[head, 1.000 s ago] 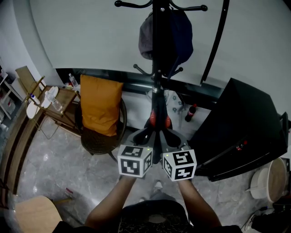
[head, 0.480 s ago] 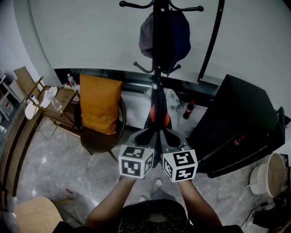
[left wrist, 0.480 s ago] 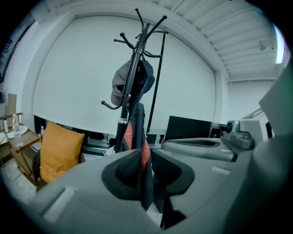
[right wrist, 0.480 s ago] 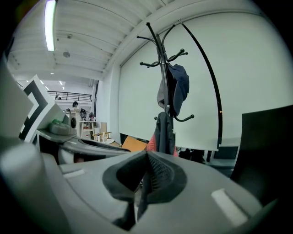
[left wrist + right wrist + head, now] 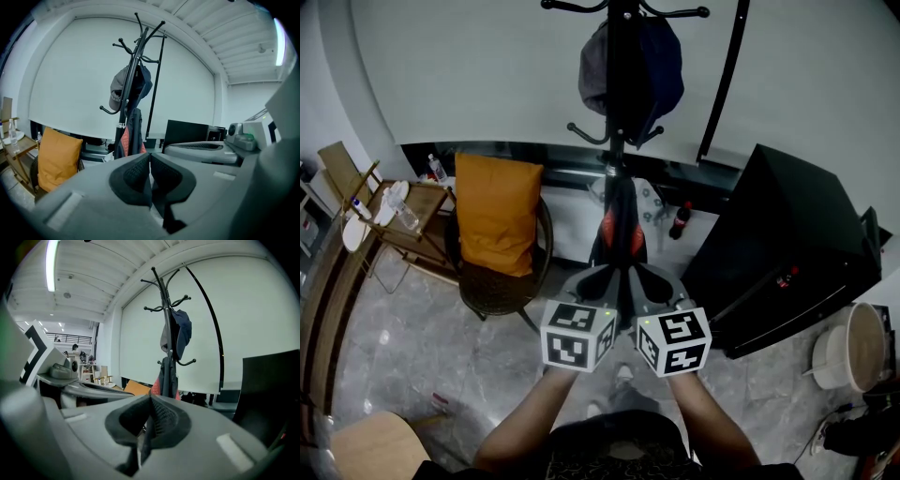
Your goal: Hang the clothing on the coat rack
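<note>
The left gripper (image 5: 598,279) and right gripper (image 5: 652,281) sit side by side, each with its jaws pressed together on nothing. Ahead of the jaws and well apart stands the coat rack (image 5: 616,155). Dark clothing (image 5: 661,66) hangs from its hooks.

The coat rack (image 5: 617,161) is cut off at the head view's top, its foot hidden. The side table (image 5: 431,199) holds items too small to tell.
</note>
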The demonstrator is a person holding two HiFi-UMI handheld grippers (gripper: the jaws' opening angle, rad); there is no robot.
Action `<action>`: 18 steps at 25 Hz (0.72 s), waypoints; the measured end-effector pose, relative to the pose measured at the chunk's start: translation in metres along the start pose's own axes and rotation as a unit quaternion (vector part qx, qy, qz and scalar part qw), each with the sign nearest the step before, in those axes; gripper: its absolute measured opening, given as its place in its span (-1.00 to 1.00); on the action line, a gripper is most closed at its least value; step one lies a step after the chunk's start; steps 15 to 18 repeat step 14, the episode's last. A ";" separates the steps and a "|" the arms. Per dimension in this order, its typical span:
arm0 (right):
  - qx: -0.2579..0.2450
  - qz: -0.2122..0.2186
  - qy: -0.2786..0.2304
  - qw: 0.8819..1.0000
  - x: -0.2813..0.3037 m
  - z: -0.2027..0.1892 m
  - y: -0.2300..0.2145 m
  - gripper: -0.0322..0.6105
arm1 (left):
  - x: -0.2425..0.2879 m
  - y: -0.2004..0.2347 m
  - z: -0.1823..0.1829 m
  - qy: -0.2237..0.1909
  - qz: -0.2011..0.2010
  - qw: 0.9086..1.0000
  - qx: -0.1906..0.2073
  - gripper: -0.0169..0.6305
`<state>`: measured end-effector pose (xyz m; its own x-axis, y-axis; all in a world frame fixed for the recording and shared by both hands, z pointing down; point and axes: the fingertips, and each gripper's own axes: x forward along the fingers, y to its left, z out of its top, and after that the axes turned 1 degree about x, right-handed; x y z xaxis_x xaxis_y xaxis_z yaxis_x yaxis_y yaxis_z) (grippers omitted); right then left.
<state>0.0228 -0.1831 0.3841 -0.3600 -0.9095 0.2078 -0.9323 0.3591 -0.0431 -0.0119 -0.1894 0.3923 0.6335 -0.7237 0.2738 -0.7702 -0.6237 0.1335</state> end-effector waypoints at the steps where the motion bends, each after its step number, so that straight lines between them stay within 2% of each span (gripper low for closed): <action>1: 0.000 -0.002 0.001 1.000 -0.001 0.000 0.000 -0.90 | 0.000 -0.001 -0.001 0.000 -0.001 1.000 0.001 -0.91; 18: -0.008 -0.009 0.000 1.000 -0.002 -0.001 0.005 -0.90 | -0.004 0.000 0.000 -0.006 -0.011 1.000 0.010 -0.93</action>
